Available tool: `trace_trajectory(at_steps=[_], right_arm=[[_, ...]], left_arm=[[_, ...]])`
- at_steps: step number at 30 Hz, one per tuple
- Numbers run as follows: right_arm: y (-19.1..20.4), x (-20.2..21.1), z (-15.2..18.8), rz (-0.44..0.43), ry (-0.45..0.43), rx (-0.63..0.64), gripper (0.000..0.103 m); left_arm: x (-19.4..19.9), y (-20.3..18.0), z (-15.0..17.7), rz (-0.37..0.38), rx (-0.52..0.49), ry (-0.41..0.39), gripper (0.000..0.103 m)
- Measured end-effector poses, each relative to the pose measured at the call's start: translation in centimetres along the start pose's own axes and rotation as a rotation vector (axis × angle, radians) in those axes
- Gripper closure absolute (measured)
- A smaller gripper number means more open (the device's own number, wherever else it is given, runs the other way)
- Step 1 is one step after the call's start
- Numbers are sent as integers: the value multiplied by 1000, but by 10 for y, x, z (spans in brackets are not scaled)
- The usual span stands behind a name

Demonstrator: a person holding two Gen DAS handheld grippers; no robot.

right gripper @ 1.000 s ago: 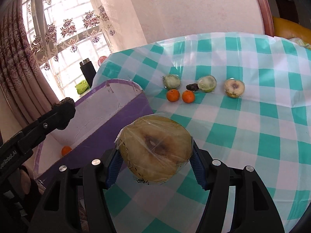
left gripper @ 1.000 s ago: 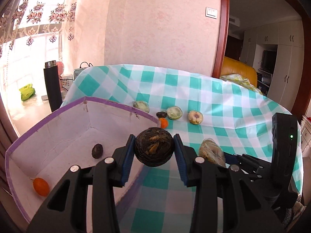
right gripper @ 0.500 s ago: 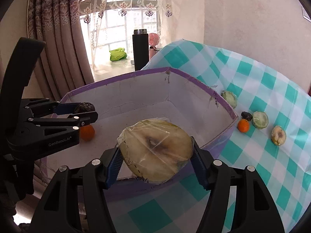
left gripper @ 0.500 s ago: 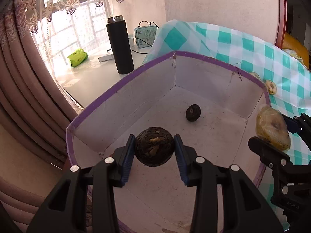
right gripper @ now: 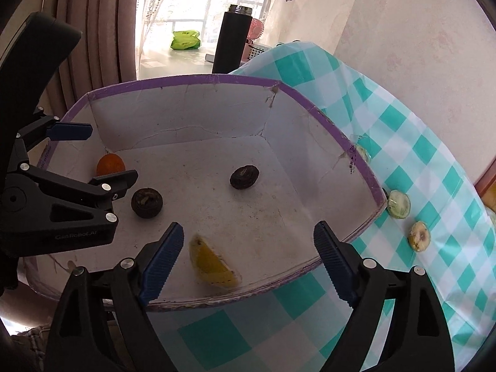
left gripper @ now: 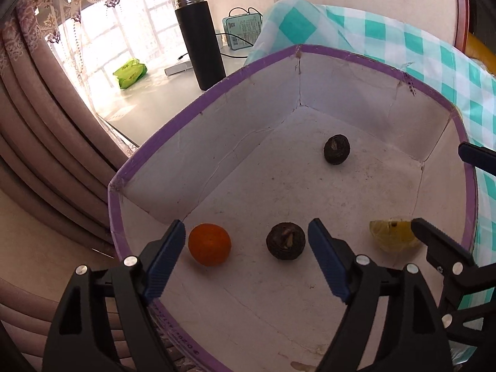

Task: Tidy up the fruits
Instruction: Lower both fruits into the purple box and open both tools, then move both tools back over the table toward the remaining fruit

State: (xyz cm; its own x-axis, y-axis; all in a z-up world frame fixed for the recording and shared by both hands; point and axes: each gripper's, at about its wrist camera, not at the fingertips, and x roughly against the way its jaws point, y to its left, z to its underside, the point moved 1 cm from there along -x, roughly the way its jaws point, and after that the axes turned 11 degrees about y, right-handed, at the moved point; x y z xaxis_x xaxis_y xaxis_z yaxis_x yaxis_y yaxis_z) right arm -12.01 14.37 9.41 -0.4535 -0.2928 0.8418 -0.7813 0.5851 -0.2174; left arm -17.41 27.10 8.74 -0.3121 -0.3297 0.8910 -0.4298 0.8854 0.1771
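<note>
Both grippers over the purple-rimmed box (left gripper: pixel 297 50): left gripper (left gripper: pixel 245 260) fingers opening, dark round fruit (left gripper: pixel 285 241) lying loose below on the box floor; right gripper (right gripper: pixel 248 259) fingers opening, yellow wrapped fruit half (right gripper: pixel 214 263) dropping in. More fruit waits on the counter (right gripper: pixel 434 161).

Both wrist cameras are looking steeply down and forward along their own fingers into the same box (left gripper: pixel 204 121), from close above it. The left view is sitting over the box's near left corner, facing the window and flask (left gripper: pixel 200 43). The right view is hanging over the near rim, facing the same window, with the checked surface (right gripper: pixel 418 167) running off to its right. Both are sharing the box floor, and each is catching the other's fingers (right gripper: pixel 71 131).
</note>
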Motion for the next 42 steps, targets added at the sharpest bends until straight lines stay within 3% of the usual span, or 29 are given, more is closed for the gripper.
trace_trajectory(at_steps=[3,8,12,16,19,22,27,31,36,39,42], right_arm=[[0,0,0,1,-11,-5,15],[-2,4,3,-1,-51,-22,15],[-13,25,9,-17,-169,-82,15],[-38,49,19,-7,-296,-178,15],[-63,55,30,-1,-331,-264,15],[-87,52,43,1,-309,-329,15],[-124,42,76,49,-273,-424,15],[-166,31,109,59,-238,-540,15],[-220,8,150,89,-146,-696,15],[-243,-5,172,97,-104,-761,15],[-261,-20,182,90,-68,-805,15]], left_arm=[[-4,1,-1,-13,13,9,9],[-2,5,-3,-20,58,8,6],[19,5,-4,-108,85,-93,6],[62,-2,-2,-129,107,-293,6],[100,-18,5,-65,91,-463,2],[131,-43,15,11,32,-604,2],[165,-94,24,251,-122,-696,2],[169,-145,27,381,-242,-678,2],[131,-199,25,528,-315,-509,2],[105,-229,28,547,-376,-439,2],[80,-258,30,493,-449,-440,2]])
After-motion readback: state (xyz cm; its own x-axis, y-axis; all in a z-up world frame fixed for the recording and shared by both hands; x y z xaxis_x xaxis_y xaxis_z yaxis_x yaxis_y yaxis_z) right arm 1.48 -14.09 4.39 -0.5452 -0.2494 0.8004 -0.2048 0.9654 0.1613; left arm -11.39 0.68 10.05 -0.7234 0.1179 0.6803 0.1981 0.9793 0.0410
